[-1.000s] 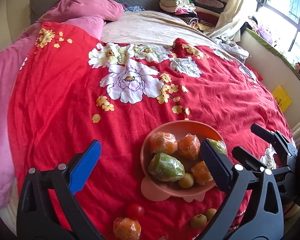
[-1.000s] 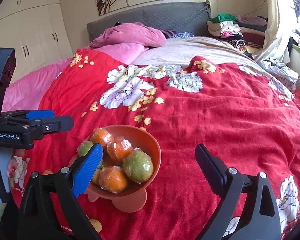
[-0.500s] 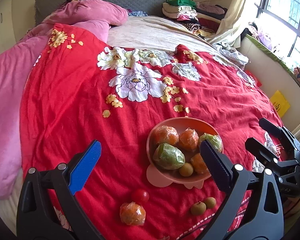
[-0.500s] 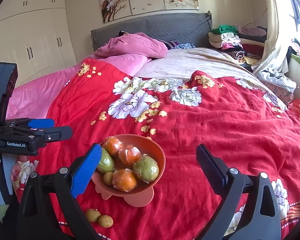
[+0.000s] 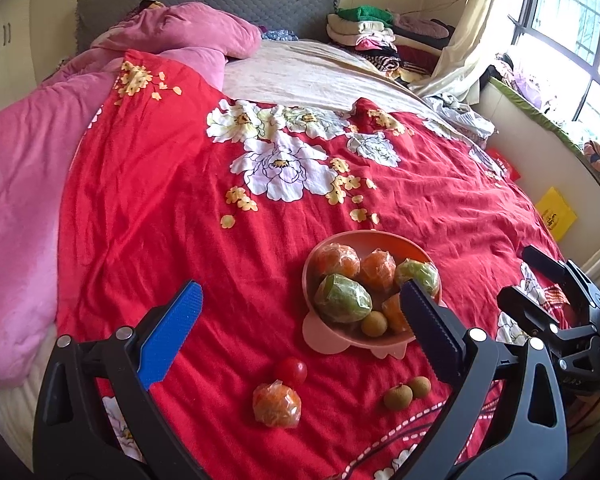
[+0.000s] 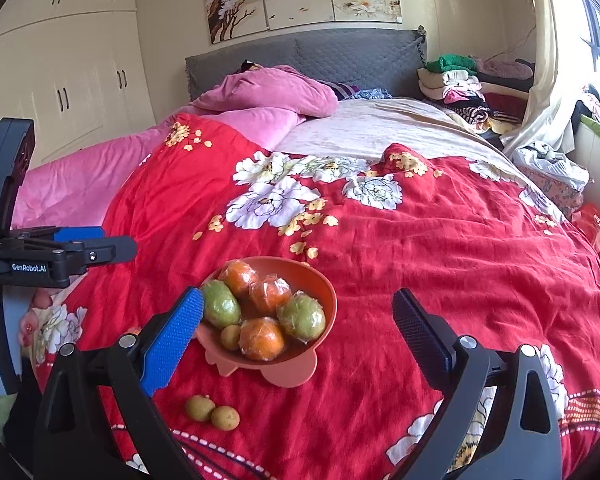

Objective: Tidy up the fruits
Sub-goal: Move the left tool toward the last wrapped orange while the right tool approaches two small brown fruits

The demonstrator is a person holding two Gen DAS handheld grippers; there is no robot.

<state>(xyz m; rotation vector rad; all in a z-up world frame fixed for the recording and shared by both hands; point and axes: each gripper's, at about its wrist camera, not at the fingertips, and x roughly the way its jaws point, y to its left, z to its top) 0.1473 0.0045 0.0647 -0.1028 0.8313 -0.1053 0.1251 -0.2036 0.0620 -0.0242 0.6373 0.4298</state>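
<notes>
Red bedspread [image 5: 148, 208], pink bowl [image 5: 380, 240] part-filled, both jaws wide apart and empty.
Left view: the left gripper [image 5: 300, 332] should drop onto the wrapped orange [image 5: 277, 405] at 6 o'clock. Right view: the right gripper [image 6: 300, 340] should straddle the longans [image 6: 212, 412] at 7 o'clock.

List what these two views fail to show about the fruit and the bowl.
- Left wrist view: the left gripper finger hides part of the bowl and an orange.
- Right wrist view: the right gripper's blue finger hides the bowl's left edge; the loose wrapped orange and cherry tomato are not clearly seen.
</notes>
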